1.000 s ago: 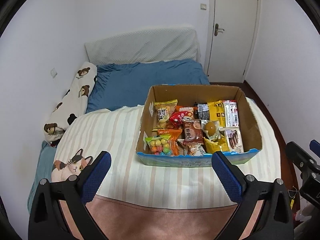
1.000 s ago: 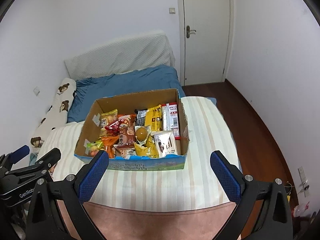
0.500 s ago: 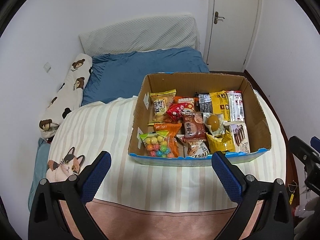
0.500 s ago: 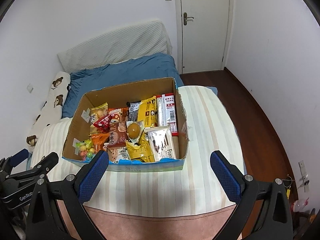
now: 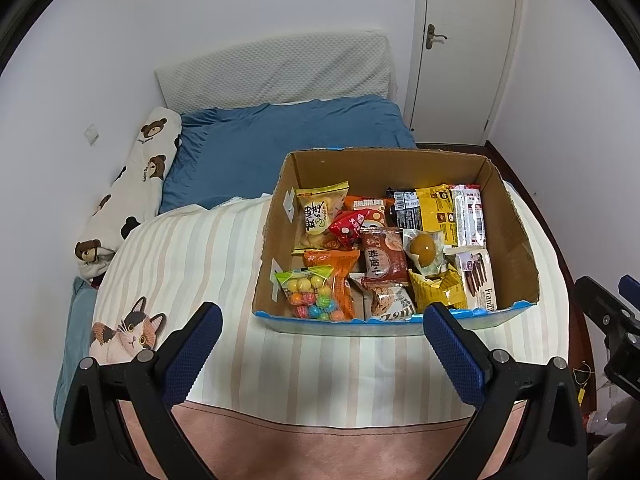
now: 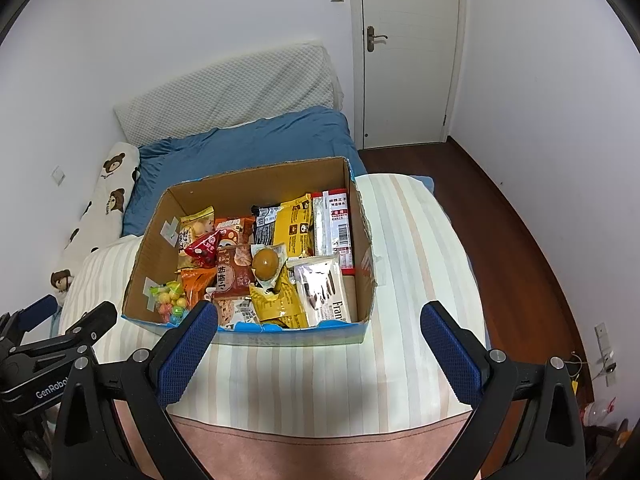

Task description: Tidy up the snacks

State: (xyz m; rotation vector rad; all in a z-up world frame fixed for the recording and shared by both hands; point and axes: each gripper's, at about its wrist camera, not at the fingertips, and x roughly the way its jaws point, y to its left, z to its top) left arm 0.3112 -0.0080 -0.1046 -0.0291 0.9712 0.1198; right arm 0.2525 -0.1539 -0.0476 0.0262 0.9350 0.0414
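Home bedroom, bed (image 5: 288,148) with blue sheet, bear-print pillow (image 5: 132,184), closed white door (image 6: 408,52)

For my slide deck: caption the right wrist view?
Open right gripper above a striped bedspread, facing a snack-filled cardboard box.

Matt corrugated cardboard box (image 5: 508,216) holds glossy, seemingly plastic snack packets (image 5: 380,258) on striped cloth blanket (image 5: 192,256).

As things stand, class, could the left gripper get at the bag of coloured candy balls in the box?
Probably yes. The left gripper is open and empty, and the candy bag lies on top in the cardboard box's near-left corner, with only the low front wall between.
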